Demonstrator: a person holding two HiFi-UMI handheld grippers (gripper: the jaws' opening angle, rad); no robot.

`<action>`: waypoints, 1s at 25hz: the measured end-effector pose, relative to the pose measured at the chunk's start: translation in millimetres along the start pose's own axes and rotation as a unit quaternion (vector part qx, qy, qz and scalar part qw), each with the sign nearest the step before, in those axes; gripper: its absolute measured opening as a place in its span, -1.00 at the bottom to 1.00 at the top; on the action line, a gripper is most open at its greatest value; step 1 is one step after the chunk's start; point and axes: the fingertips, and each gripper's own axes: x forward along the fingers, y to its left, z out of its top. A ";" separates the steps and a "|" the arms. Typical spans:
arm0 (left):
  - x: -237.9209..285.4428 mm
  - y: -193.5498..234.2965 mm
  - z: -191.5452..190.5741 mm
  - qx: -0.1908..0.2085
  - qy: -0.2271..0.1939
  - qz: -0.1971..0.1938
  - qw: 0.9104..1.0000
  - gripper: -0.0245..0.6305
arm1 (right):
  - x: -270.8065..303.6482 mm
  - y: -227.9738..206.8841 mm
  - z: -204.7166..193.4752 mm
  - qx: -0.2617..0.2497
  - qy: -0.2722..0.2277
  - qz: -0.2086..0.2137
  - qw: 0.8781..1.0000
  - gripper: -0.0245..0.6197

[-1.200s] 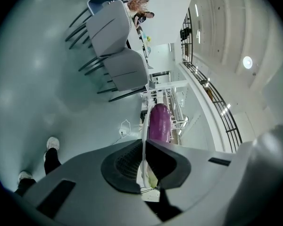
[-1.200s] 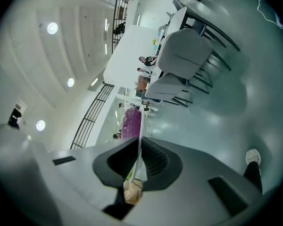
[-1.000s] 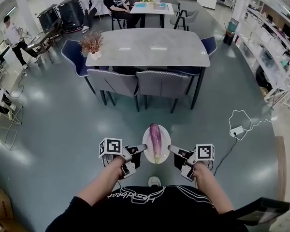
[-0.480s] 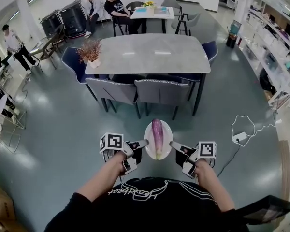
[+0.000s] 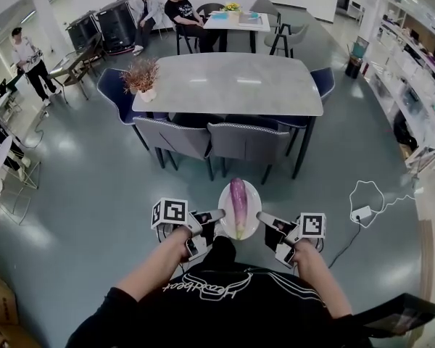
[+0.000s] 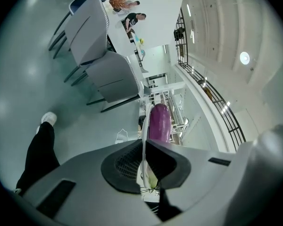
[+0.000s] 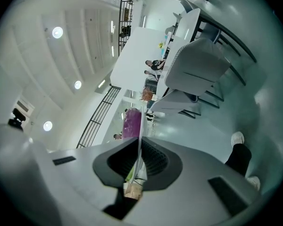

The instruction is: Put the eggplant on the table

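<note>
A purple eggplant [image 5: 238, 203] lies lengthwise on a white plate [image 5: 252, 223] that I carry in the air above the floor. My left gripper [image 5: 219, 214] is shut on the plate's left rim, and my right gripper [image 5: 259, 216] is shut on its right rim. In the left gripper view the plate [image 6: 143, 140] runs edge-on between the jaws, with the eggplant [image 6: 159, 123] beyond it. The right gripper view shows the plate's rim [image 7: 139, 145] pinched the same way and the eggplant [image 7: 132, 123] behind it. The grey table [image 5: 228, 84] stands ahead, some way off.
Two grey chairs [image 5: 210, 140] stand along the table's near side, between me and it. A potted dried plant [image 5: 142, 77] sits on the table's left end. A white cable and power strip [image 5: 363, 201] lie on the floor to the right. People stand and sit at the far left and back.
The table and chairs have come a little nearer and shifted right in the head view. Both grippers keep their hold on the plate, with the eggplant still on it.
</note>
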 end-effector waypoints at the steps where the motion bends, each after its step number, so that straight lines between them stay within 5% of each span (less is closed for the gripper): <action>1: 2.3 0.8 5.4 -0.001 0.000 -0.002 1.000 -0.85 | 3.0 -1.4 5.2 0.000 0.000 0.000 1.000 -0.87; 13: 48.6 7.9 113.6 -0.009 0.013 -0.012 1.000 -0.85 | 55.7 -33.2 102.5 0.007 -0.012 -0.010 1.000 -0.87; 25: 98.2 0.6 299.1 -0.011 0.039 -0.015 0.999 -0.85 | 157.3 -58.3 258.4 0.022 -0.035 -0.016 0.999 -0.87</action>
